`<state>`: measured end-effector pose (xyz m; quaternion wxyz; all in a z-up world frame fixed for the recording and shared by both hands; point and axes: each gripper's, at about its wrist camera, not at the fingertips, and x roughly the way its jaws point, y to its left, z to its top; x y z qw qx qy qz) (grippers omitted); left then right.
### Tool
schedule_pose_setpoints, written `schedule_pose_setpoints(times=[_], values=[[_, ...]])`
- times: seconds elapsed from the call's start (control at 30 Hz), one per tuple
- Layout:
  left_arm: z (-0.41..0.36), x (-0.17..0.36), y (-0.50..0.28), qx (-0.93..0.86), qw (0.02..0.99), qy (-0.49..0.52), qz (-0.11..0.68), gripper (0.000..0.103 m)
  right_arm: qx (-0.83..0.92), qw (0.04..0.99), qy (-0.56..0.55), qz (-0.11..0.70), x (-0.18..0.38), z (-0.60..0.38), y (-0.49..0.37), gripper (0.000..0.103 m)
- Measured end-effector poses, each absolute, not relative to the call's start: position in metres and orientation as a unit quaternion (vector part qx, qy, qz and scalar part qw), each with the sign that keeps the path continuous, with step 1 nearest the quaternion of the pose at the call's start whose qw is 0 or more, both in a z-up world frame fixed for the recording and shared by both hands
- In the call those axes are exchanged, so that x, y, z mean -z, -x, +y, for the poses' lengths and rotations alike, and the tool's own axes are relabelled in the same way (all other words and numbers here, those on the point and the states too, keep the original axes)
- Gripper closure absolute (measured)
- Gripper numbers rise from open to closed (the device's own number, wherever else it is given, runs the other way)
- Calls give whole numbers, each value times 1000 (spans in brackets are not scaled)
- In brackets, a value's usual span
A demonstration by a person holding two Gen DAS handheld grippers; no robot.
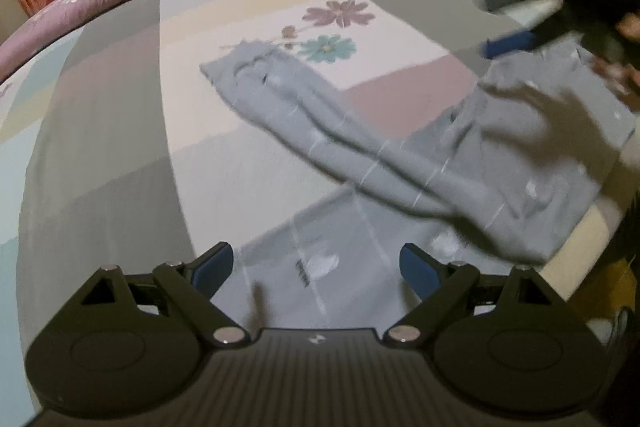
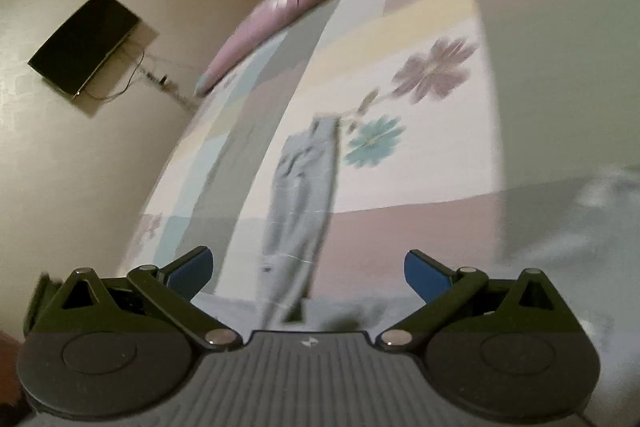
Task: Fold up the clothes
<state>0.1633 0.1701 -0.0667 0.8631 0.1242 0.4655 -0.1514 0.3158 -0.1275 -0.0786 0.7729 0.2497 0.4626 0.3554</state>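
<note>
Garment: grey trousers (image 1: 400,163) lay soft, limp on the bed (image 1: 120,131).
Hold: cuff or waistband hem.
Left gripper (image 1: 316,267): spread wide, empty.
Right gripper (image 2: 308,269): likewise.

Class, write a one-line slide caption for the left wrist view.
Open left tongs above a grey garment spread on a patchwork bedsheet.

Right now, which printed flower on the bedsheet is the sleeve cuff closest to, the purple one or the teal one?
The teal flower. The cuff of the grey garment ends right beside it, near the stem, while the purple flower sits farther up the sheet.
</note>
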Motion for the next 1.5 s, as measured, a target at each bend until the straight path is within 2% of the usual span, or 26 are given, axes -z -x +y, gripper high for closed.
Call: schedule_pose_setpoints(times=[0.3, 0.47, 0.7, 0.93, 1.23, 1.5], values=[[189, 76, -154, 169, 856, -148, 466, 13, -392, 728, -200, 526, 114, -33, -360, 0], [193, 80, -157, 171, 857, -148, 464, 13, -418, 732, -178, 507, 122, -5, -370, 0], [198, 82, -157, 166, 859, -138, 463, 13, -438, 705, -257, 494, 132, 4, -387, 0], [205, 76, -148, 153, 864, -135, 460, 13, -511, 659, -279, 477, 106, 21, -361, 0], [216, 62, -129, 136, 871, -130, 454, 13, -580, 606, -233, 492, 80, 75, -320, 0], [227, 59, -117, 115, 871, -123, 461, 13, -560, 658, -155, 479, 67, 85, -300, 0]])
